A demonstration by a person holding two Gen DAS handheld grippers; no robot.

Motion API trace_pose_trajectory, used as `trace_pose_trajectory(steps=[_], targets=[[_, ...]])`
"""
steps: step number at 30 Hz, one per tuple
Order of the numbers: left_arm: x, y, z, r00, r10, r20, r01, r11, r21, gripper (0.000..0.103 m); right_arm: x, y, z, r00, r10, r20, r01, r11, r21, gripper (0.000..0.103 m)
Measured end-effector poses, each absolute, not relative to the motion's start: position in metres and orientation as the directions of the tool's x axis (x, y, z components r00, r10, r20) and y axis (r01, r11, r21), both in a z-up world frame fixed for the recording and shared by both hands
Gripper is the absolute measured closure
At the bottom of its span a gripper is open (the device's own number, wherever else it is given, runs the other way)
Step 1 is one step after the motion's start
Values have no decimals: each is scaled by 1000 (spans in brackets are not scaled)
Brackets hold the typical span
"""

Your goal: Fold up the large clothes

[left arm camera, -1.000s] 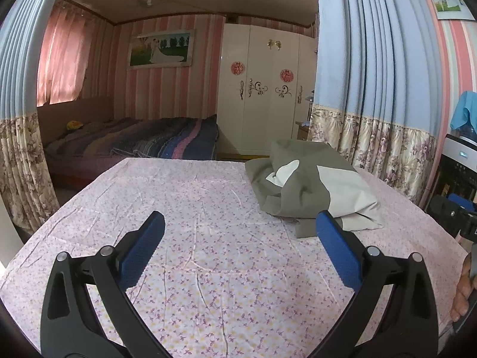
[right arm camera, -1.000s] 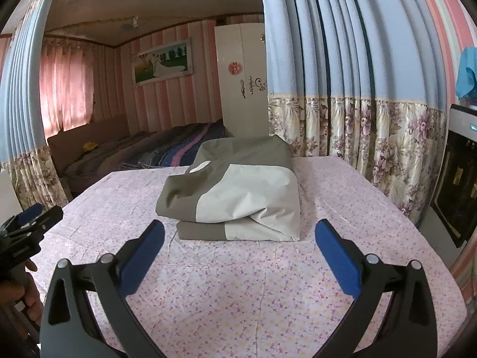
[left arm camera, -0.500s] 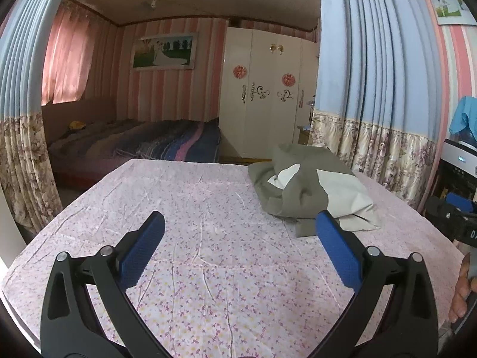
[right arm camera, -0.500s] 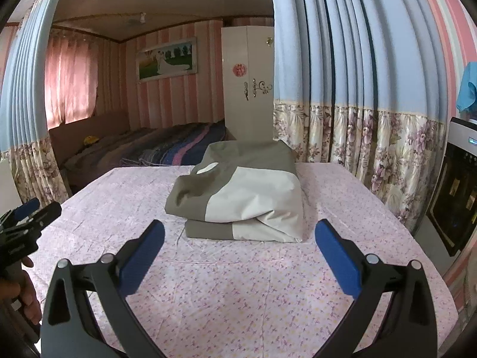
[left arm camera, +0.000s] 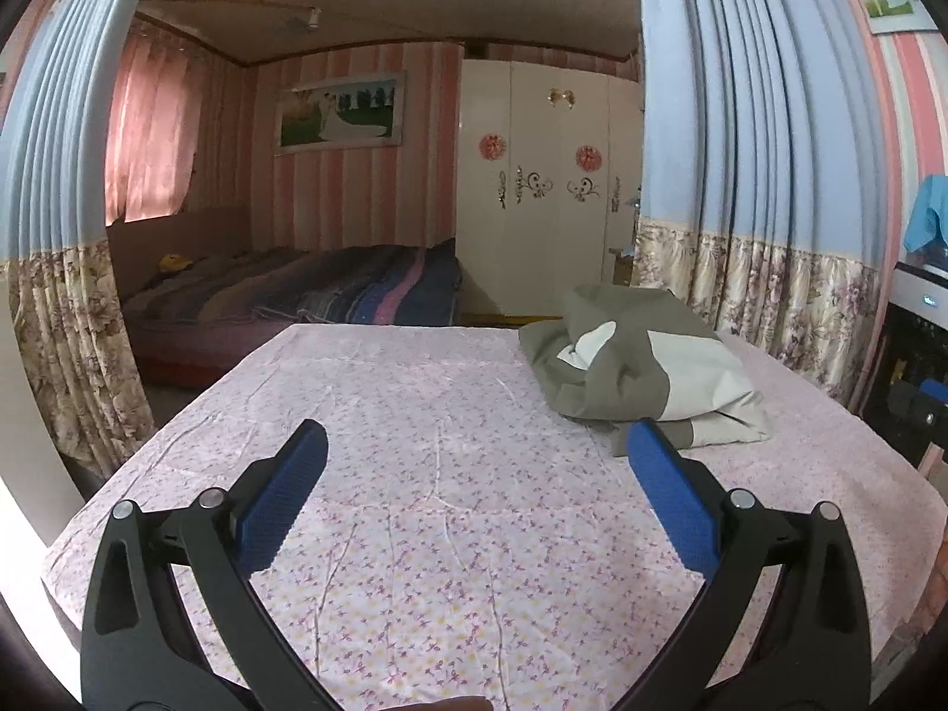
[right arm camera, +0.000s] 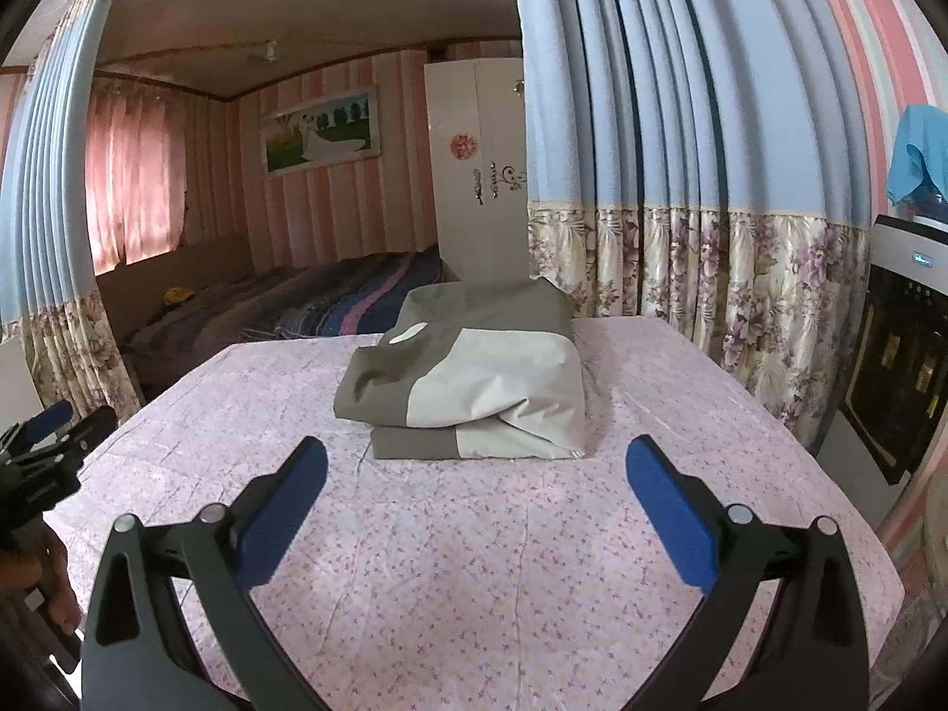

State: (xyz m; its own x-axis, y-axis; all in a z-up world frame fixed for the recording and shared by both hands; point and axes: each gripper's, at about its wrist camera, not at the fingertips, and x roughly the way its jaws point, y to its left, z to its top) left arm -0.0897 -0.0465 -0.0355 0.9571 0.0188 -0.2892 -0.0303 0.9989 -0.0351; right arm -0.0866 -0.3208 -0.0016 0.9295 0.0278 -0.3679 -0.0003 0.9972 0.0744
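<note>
I am holding both my left gripper point(left arm camera: 474, 456) and right gripper point(right arm camera: 474, 456) with fingers spread over the counter point(right arm camera: 474, 563) — the jacket point(right arm camera: 474, 379) looks folded, so next I should be checking it.

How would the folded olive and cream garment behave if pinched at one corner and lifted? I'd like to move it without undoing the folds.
The folded olive and cream garment looks soft and creased, so it would probably sag and unfold. Its stacked layers look loose and would likely slide apart. Being puffy, it seems light.
</note>
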Motion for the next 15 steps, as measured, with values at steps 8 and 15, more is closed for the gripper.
trace_pose_trajectory(steps=[8, 15], targets=[[-101, -40, -27, 958, 38, -286, -52, 998, -40, 3, -95, -322, 6, 931, 39, -363, -9, 996, 84, 2], [-95, -36, -23, 956, 46, -289, -64, 996, -55, 3, -80, -317, 9, 932, 25, -362, -7, 999, 51, 2]])
